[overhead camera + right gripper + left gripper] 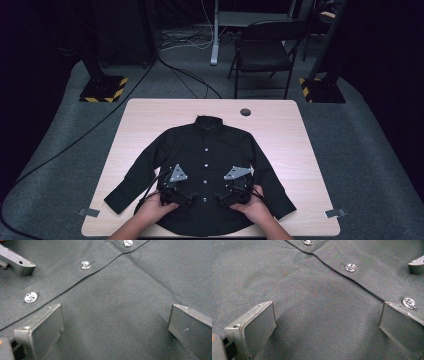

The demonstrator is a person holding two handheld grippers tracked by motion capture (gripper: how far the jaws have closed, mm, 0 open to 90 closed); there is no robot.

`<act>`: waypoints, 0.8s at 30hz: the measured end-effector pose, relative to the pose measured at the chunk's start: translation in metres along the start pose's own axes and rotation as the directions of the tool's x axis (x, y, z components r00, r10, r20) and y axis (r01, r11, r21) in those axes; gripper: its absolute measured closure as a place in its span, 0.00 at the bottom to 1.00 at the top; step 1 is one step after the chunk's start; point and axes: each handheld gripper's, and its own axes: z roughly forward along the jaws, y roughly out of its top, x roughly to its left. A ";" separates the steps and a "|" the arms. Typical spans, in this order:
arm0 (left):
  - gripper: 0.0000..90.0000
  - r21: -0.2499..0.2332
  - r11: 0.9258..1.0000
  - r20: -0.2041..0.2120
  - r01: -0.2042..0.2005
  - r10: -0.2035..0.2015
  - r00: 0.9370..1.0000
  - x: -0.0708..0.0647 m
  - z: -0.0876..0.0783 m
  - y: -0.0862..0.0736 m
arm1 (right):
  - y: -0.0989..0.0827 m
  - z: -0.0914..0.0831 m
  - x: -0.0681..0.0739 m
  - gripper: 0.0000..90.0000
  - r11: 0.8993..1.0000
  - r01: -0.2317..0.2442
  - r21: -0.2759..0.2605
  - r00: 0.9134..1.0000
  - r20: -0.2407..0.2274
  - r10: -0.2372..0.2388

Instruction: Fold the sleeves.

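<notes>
Black shirt (202,165) spread flat and face up in the middle of the pale wood-grain tabletop (280,125), collar toward the far edge, both sleeves angled out and down toward the near corners. Fine woven cloth, matt, smooth across the front with only soft creases; buttoned placket running down the centre, dotted with small round silvery buttons (350,267). Left gripper (175,192) low over the shirt's lower front, just left of the placket, jaws spread wide, flat grey pads either side of bare cloth, nothing pinched between them. Right gripper (235,192) mirrored just right of the placket, jaws equally wide apart, pads hovering at the fabric with nothing clamped. Whether the tips actually press the cloth: cannot tell. Grey three-cornered plates on top of both, pointing up the shirt. Hands wrapped round the black bodies from the near edge. Rounded tabletop corners, small dark hole near the far side.
</notes>
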 end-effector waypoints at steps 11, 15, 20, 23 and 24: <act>0.00 0.000 1.000 0.001 -0.002 0.002 1.000 0.000 0.000 0.000 | -0.003 -0.003 0.002 0.00 1.000 -0.011 -0.003 1.000 0.009 0.011; 0.00 0.001 1.000 -0.001 -0.002 0.002 1.000 0.000 0.000 0.000 | -0.003 -0.004 0.003 0.02 1.000 -0.003 -0.006 1.000 0.004 0.003; 0.00 0.001 1.000 -0.002 -0.001 0.001 1.000 0.000 0.000 0.000 | -0.002 -0.008 0.003 0.10 1.000 -0.006 0.002 1.000 -0.004 0.006; 0.00 0.001 1.000 -0.002 0.000 0.000 1.000 0.000 0.000 0.000 | -0.001 -0.013 0.002 0.13 1.000 -0.011 -0.016 1.000 -0.014 0.010; 0.00 0.001 1.000 -0.001 -0.001 0.001 1.000 0.000 0.000 0.000 | 0.000 -0.014 0.001 0.13 0.999 -0.019 -0.027 1.000 -0.021 0.018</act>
